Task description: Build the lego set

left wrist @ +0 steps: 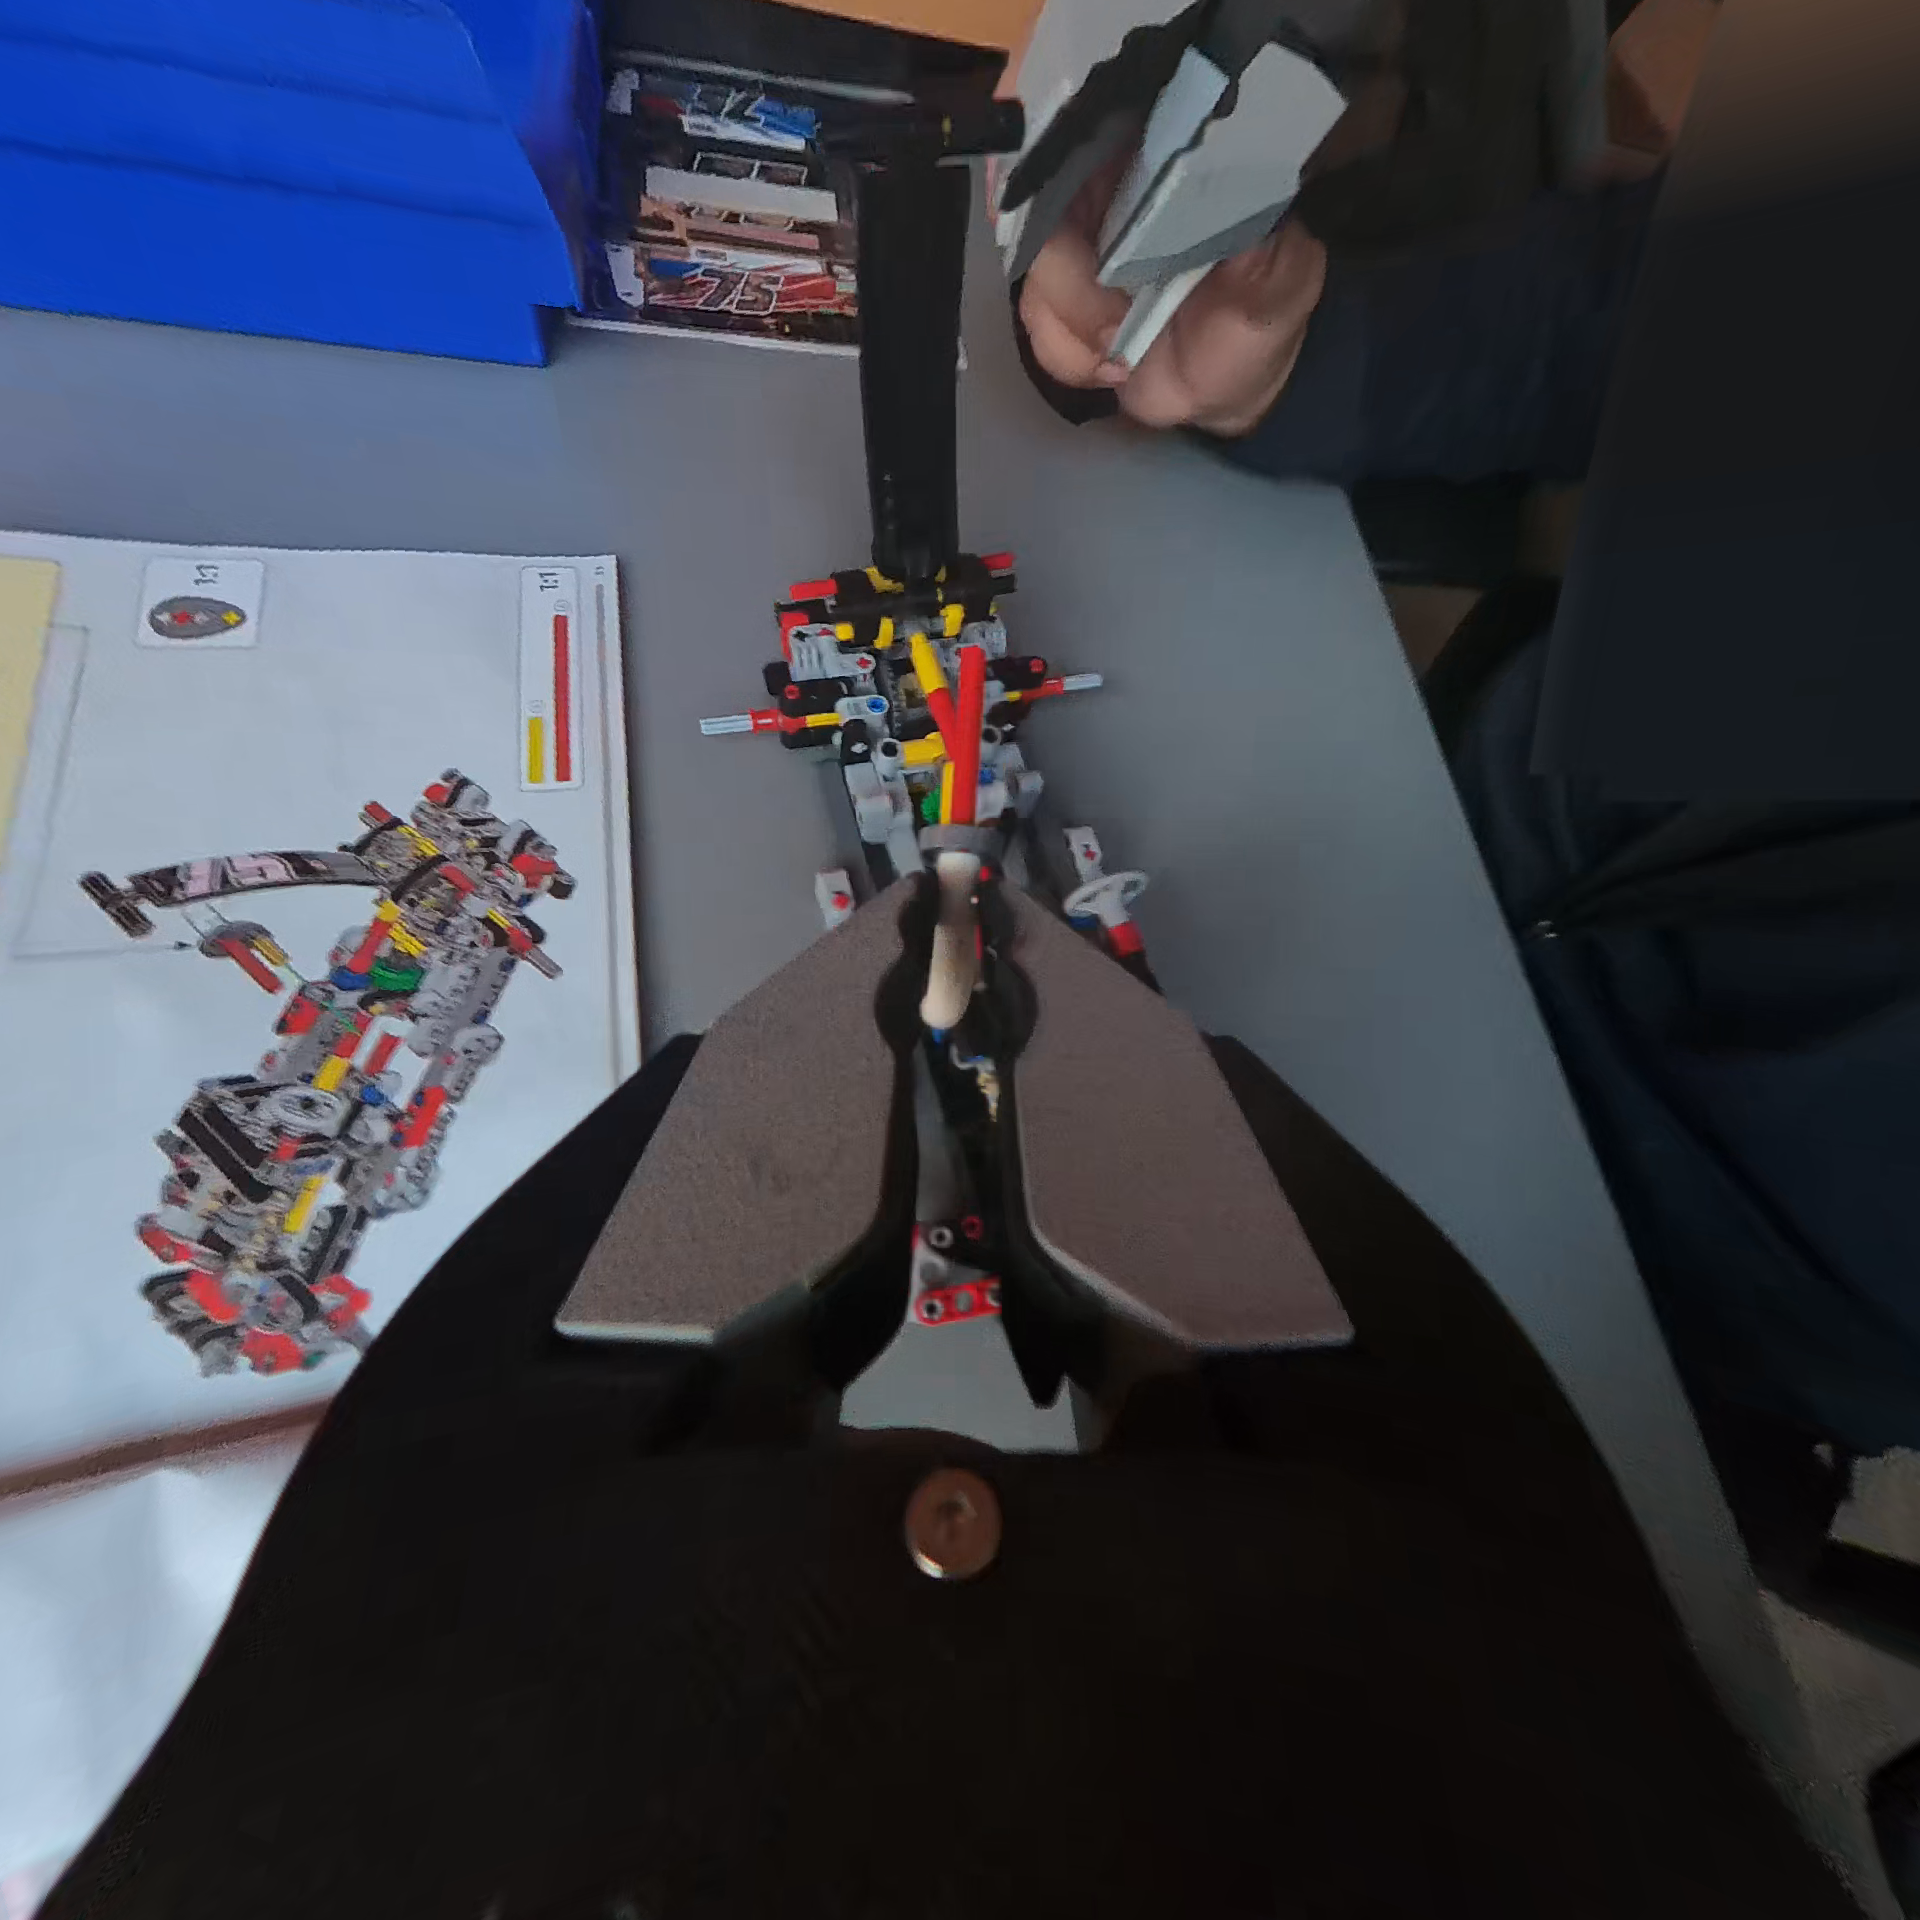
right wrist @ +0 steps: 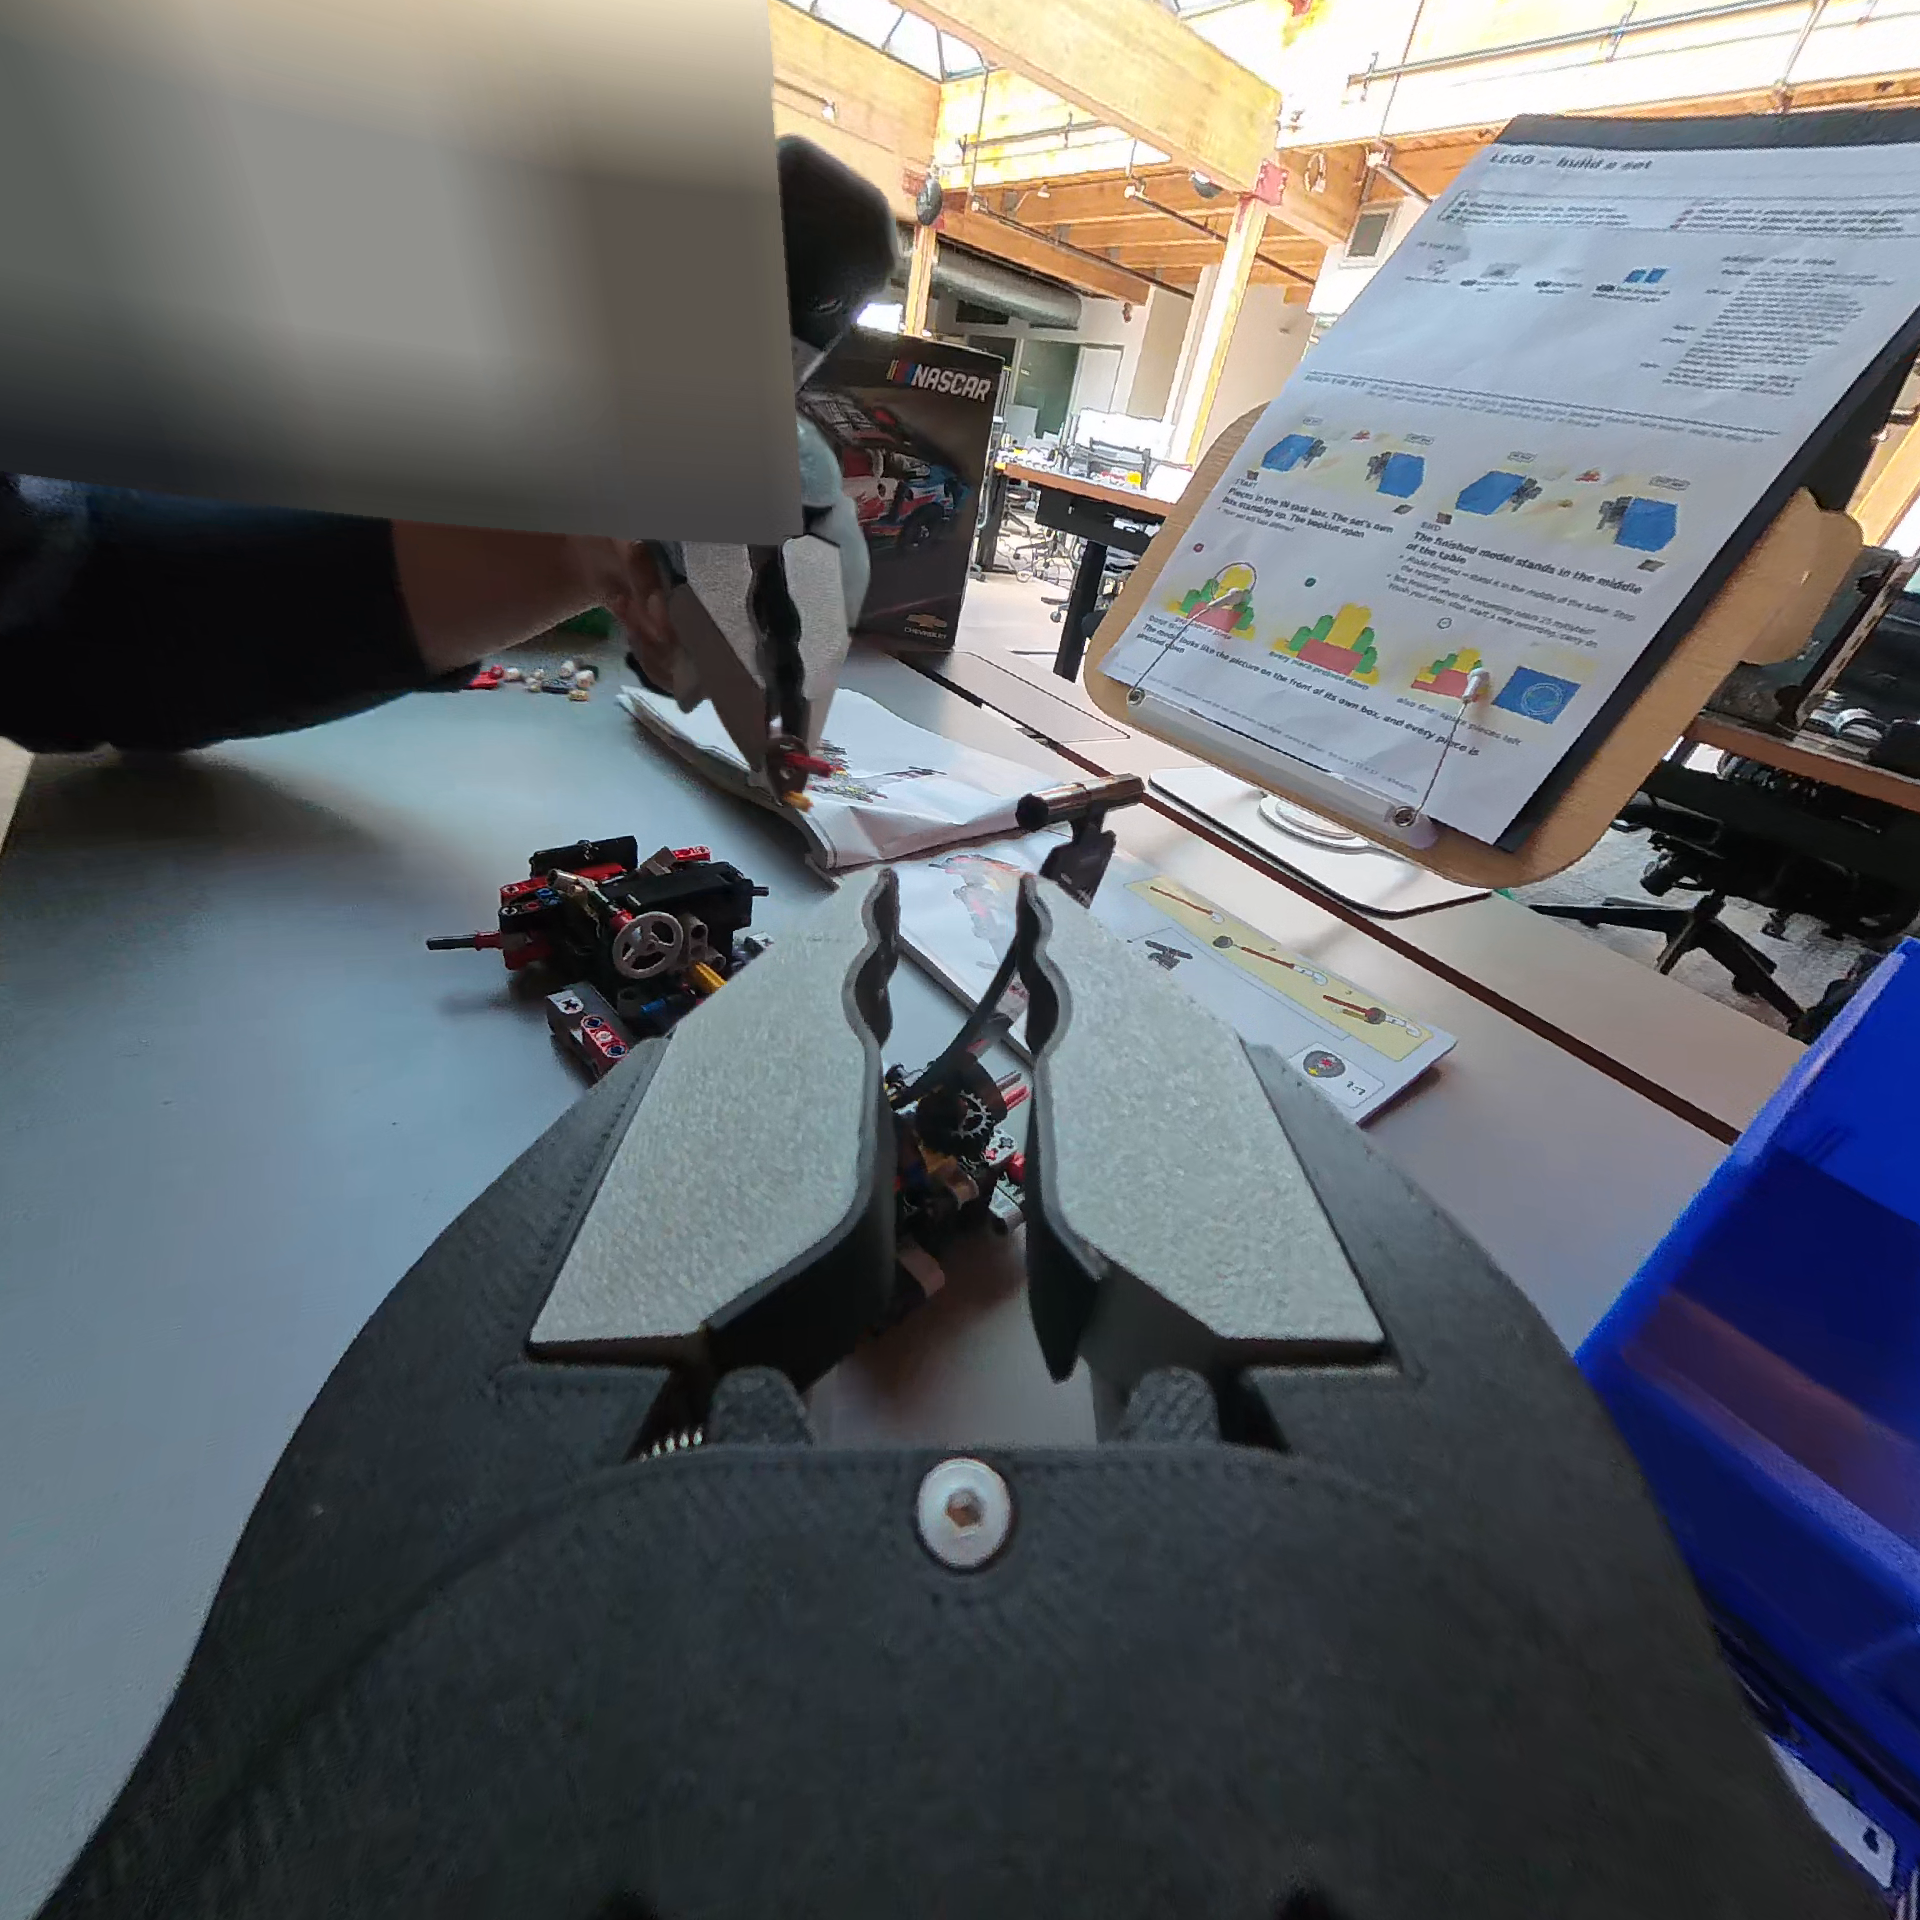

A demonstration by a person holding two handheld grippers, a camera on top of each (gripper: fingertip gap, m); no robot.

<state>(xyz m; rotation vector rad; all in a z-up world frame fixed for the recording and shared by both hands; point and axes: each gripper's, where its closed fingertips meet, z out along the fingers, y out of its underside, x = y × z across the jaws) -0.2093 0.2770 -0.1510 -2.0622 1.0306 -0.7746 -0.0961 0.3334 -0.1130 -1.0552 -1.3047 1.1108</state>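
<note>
two grippers: left fingers (left wrist: 810, 1039) pinching a small axle piece (left wrist: 951, 956) over the brick model (left wrist: 914, 707) on the counter (left wrist: 1195, 623), probably light, joint-fragile, best gripped by its frame; right fingers (right wrist: 748, 1122) slightly parted.

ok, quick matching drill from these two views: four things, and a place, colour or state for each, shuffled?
1. left gripper
2. booklet
3. storage bins
4. printed sheet

A. propped on a wooden stand
B. blue
C. closed on a cream-ended axle piece
D. lying flat on the grey table

Pairs: 1-C, 2-D, 3-B, 4-A
</note>
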